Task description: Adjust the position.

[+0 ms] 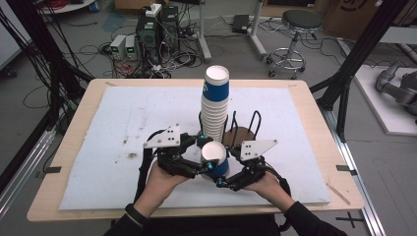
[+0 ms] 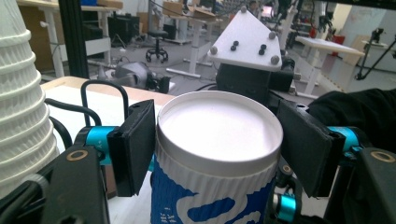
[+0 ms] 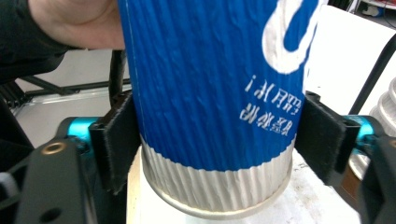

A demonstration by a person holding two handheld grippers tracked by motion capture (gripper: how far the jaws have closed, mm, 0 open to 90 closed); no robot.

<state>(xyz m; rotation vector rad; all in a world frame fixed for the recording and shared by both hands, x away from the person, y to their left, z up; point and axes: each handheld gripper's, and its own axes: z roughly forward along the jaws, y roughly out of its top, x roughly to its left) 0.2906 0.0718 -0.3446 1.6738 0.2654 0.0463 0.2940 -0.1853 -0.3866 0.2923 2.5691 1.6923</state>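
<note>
A blue ribbed paper cup (image 1: 215, 158) (image 2: 215, 140) (image 3: 210, 88) stands upside down at the front middle of the white sheet, its white base facing up and its rim down. My left gripper (image 1: 206, 152) (image 2: 219, 149) is shut on the cup just under its base, a pad pressed on each side. My right gripper (image 1: 225, 167) (image 3: 215, 144) comes in from the right and lower down, and its pads lie against the cup just above the white band at the rim. A tall stack of the same cups (image 1: 215, 103) (image 2: 18, 93) rises right behind.
The stack stands in a black wire holder with a brown base (image 1: 243, 135). The white sheet (image 1: 147, 123) covers most of the wooden table (image 1: 64, 147). Black frame posts (image 1: 354, 59) flank the table. A stool (image 1: 295, 29) and boxes with cables (image 1: 152, 34) are on the floor beyond.
</note>
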